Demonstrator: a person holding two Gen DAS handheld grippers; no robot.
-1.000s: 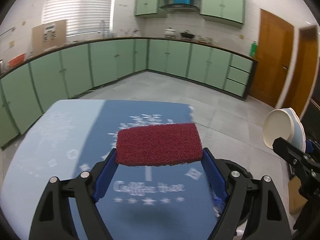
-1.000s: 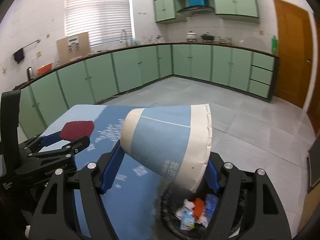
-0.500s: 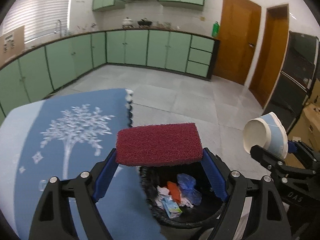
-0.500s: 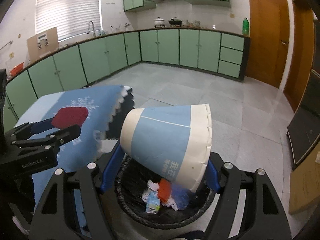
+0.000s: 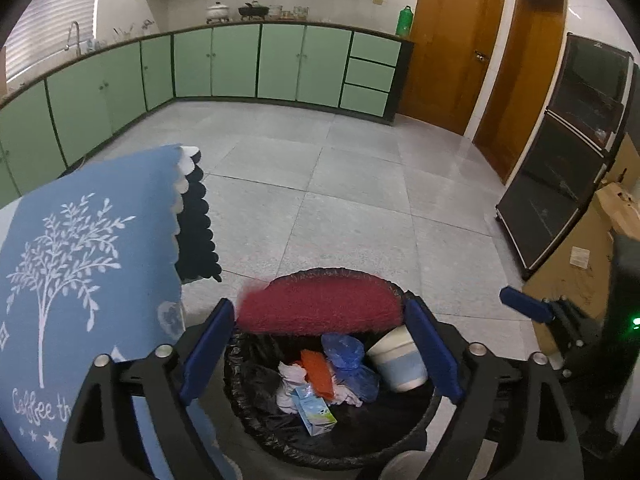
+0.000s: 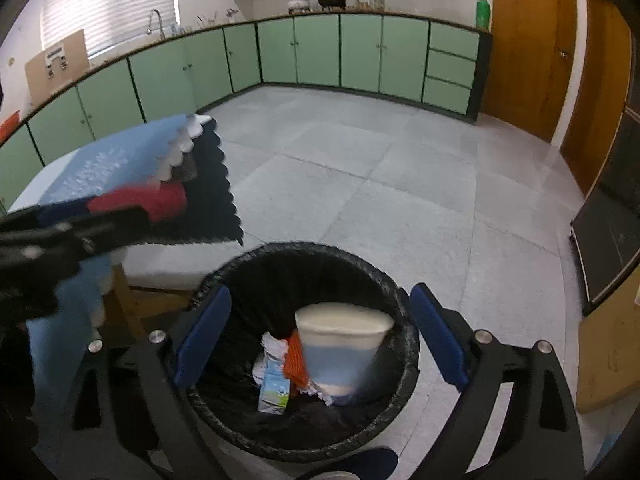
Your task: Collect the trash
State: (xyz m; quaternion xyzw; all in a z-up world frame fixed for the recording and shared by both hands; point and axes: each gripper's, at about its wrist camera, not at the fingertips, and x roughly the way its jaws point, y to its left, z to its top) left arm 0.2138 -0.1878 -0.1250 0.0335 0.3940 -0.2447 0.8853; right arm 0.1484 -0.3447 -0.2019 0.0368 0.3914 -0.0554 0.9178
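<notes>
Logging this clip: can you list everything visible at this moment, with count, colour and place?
bin: one, black-lined, on the floor below both tools
paper cup: one, blue and white, inside the bin
scouring pad: one, red, between the left tool's fingers, above the bin
carton: one, blue and white, in the bin
plastic bag: one, blue, in the bin
tablecloth: one, blue, left of the bin
cabinets: green, along the walls
bottle: one, green, on the counter's end
left tool: black, blue fingers
right tool: same, open, holding nothing
</notes>
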